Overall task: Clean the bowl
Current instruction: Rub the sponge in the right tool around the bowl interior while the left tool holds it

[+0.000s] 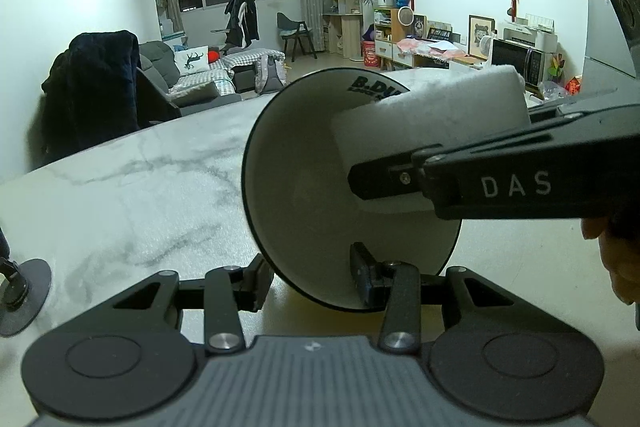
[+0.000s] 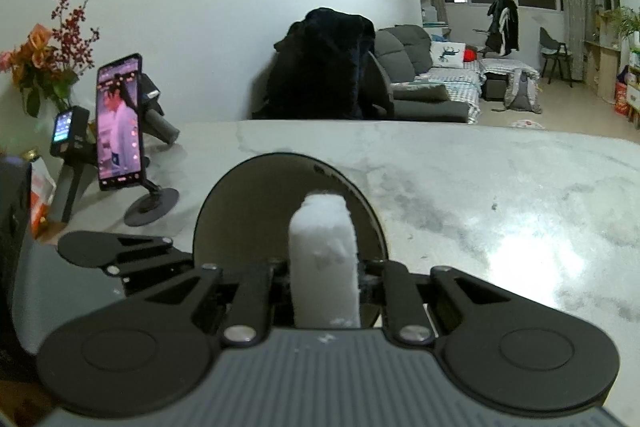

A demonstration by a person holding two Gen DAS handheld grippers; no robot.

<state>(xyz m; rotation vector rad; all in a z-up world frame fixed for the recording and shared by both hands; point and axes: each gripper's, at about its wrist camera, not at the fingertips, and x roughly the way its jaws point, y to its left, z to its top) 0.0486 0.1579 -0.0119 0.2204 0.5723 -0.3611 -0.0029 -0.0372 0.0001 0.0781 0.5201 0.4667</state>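
The left tool [image 1: 312, 283] clamps the rim of a tilted bowl [image 1: 304, 187] above the marble bench [image 1: 120, 179]. The right tool [image 2: 322, 279], closed on a white sponge [image 2: 324, 247], presses it inside the bowl.

bowl [image 1: 304, 211]: white inside, dark thin rim, black outside with lettering near the top edge
bowl pose: tipped on its side, mouth facing right in the left wrist view; lower rim pinched between two black fingers, one inside, one outside
bowl place: centre of the left wrist view, above the marble table; lower centre of the right wrist view [image 2: 280, 195], its dark inside facing the camera
sponge [image 1: 432, 131]: white block, pressed into the bowl's inside, upper right of its mouth
sponge, right wrist view [image 2: 324, 263]: upright, lower centre
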